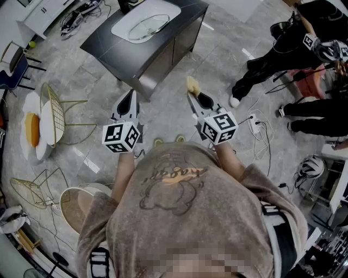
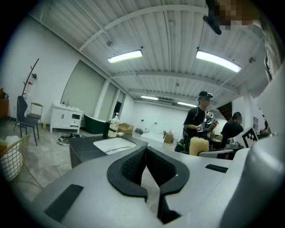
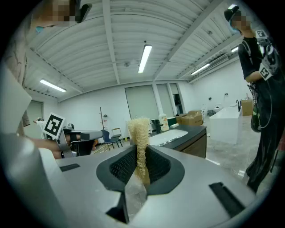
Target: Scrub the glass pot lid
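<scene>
A glass pot lid [image 1: 148,26] lies in the white basin [image 1: 163,10] of a dark counter [image 1: 114,51] ahead of me. My left gripper [image 1: 129,93] is shut with nothing between its jaws [image 2: 145,149] and hangs in the air short of the counter. My right gripper [image 1: 191,91] is shut on a yellow fibrous scrubber [image 1: 192,83], which sticks up past the pads [image 3: 139,129]. Both grippers are held over the floor, well apart from the lid. The basin [image 2: 113,144] shows beyond the left jaws, and the same basin [image 3: 171,136] shows beyond the right ones.
Gold wire chairs [image 1: 54,114] stand at the left. People in black [image 1: 304,54] are at the right, near cables and a power strip [image 1: 255,125] on the floor. A white tub [image 3: 225,120] stands to the right of the counter.
</scene>
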`<state>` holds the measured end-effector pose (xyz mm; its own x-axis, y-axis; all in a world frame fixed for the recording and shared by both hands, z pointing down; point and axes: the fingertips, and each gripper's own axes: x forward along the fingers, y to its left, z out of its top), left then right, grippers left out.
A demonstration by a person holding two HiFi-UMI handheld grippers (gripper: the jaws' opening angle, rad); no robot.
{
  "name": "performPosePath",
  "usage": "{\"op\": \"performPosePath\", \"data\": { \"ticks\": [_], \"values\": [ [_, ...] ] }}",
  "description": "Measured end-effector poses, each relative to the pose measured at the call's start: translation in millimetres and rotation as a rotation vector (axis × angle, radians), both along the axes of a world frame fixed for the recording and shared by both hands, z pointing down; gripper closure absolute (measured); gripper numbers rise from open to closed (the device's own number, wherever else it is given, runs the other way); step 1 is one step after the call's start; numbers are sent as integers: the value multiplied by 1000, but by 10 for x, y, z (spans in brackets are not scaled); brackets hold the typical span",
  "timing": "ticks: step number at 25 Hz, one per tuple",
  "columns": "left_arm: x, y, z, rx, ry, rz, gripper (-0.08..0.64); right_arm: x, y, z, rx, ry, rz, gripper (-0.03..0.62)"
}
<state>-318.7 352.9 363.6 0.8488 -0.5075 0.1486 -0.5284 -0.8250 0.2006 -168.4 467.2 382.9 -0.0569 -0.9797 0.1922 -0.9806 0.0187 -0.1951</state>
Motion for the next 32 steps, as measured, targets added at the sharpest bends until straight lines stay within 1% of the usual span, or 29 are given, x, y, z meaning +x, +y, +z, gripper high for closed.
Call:
{"op": "performPosePath", "data": {
  "ticks": [6,14,19,25,32],
  "values": [
    [118,36,-31,6,-5,-4,541,115,24,-30,11,-6,-8,541],
    [452,156,114,-5,-9,-53,541,520,132,76,14,-29,-41,540],
    [586,93,180,-10,-22,-80,541,729,19,167,4,-41,-59,540],
    [890,-269,245,4,-19,-87,541,1026,-290,336,-6,-57,-66,540],
    [1371,-999,279,12,-7,-71,541,1441,-902,458,-19,-67,-49,540]
  ]
}}
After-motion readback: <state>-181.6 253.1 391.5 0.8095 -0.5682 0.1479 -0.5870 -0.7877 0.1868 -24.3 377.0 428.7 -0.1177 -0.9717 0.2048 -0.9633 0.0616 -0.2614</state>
